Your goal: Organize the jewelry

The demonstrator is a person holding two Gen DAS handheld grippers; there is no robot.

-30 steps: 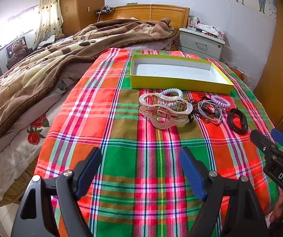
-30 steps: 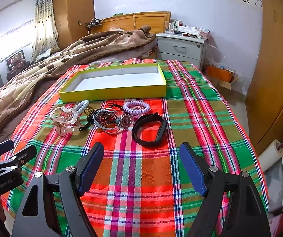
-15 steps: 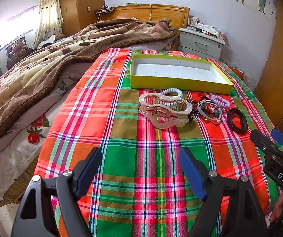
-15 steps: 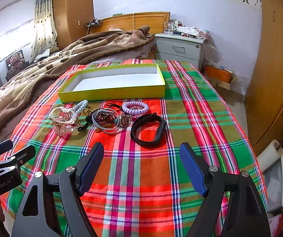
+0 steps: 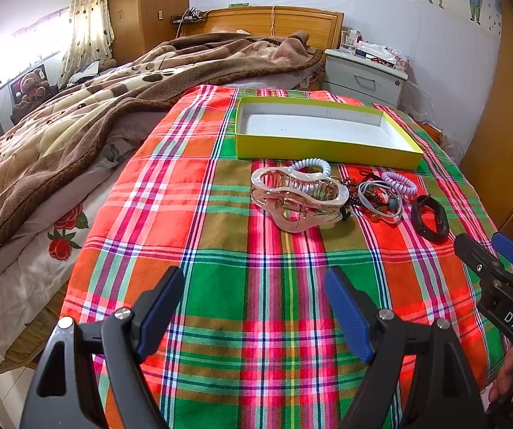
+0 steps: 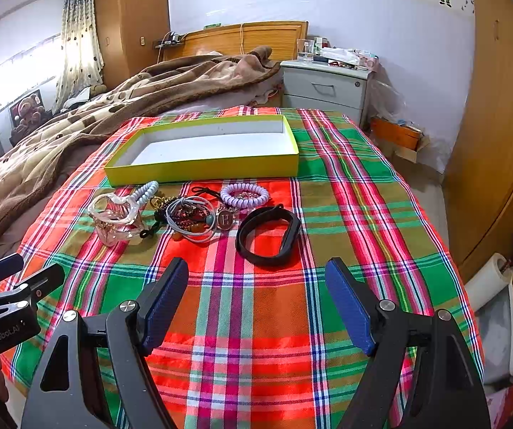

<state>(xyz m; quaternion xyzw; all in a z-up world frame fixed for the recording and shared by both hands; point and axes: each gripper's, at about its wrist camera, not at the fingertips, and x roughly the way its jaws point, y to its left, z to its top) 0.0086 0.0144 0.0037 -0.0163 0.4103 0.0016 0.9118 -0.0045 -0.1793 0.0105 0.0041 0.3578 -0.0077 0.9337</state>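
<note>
A yellow-green box (image 5: 327, 150) (image 6: 202, 169) with a white inside lies empty on the plaid cloth. In front of it lie a clear hair claw (image 5: 297, 196) (image 6: 115, 216), a pale blue coil tie (image 5: 311, 163) (image 6: 147, 191), a tangle of bead bracelets and elastic bands (image 5: 378, 198) (image 6: 192, 216), a lilac coil tie (image 5: 399, 182) (image 6: 243, 195) and a black band (image 5: 429, 218) (image 6: 269, 236). My left gripper (image 5: 254, 312) is open and empty, short of the claw. My right gripper (image 6: 256, 305) is open and empty, just short of the black band.
The plaid cloth (image 5: 220, 214) covers the bed's foot end. A brown blanket (image 5: 77, 118) lies heaped to the left. A grey nightstand (image 6: 324, 85) stands behind, a wooden wardrobe (image 6: 499, 143) on the right. Boxes and a paper roll (image 6: 488, 279) sit on the floor.
My right gripper has edged forward toward the black band. My left gripper has stayed still. Nothing on the cloth has moved.
</note>
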